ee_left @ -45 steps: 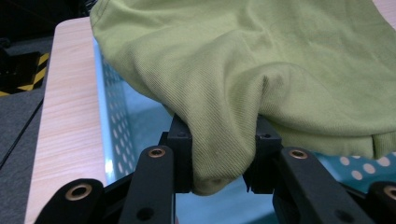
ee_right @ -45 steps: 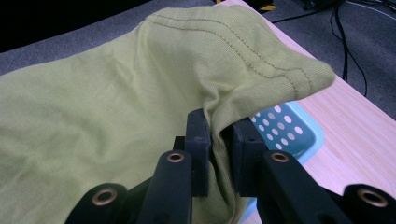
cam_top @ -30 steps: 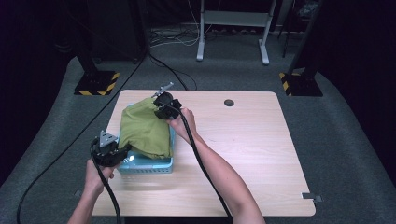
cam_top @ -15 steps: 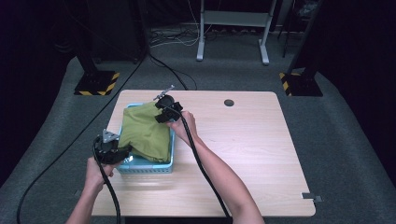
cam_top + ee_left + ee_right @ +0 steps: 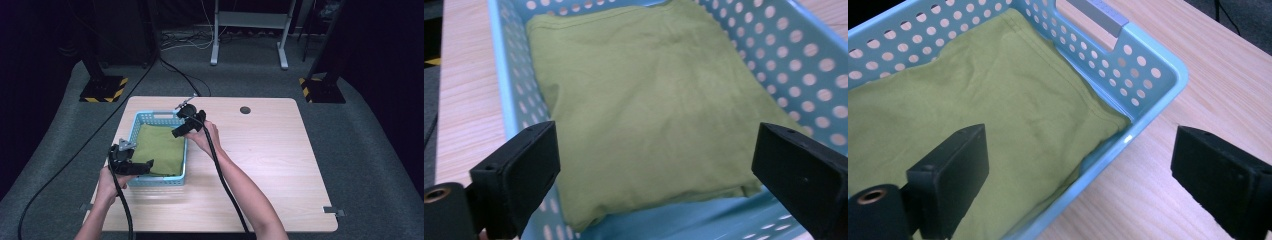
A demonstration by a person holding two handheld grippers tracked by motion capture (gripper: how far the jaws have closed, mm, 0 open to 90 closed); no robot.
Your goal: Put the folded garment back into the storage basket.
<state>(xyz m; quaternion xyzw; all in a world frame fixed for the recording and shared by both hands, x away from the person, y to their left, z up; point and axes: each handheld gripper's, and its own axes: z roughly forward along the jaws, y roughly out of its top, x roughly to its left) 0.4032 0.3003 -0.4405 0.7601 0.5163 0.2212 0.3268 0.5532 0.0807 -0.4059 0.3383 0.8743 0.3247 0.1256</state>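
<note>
Nearest me, the left gripper [image 5: 145, 165] sits at the basket's six o'clock corner; its jaws have just been opening and now stand wide, nothing pinched between them; the folded green cloth [image 5: 644, 110] lies flat below, settled inside the blue basket [image 5: 131, 131] on the wooden table [image 5: 280, 165]. Further off, at the basket's two o'clock corner, the right gripper [image 5: 181, 131] has its jaws just sprung apart too, straddling the rim with the cloth [image 5: 973, 115] free beneath; so the cloth looks delivered. To finish cleanly, I'd say lift both hands straight up, jaws kept wide, so no pad snags a fold or nudges the rim; the far edge of the cloth by the basket's handle slot [image 5: 1098, 17] looks tidy, so leave it be.
</note>
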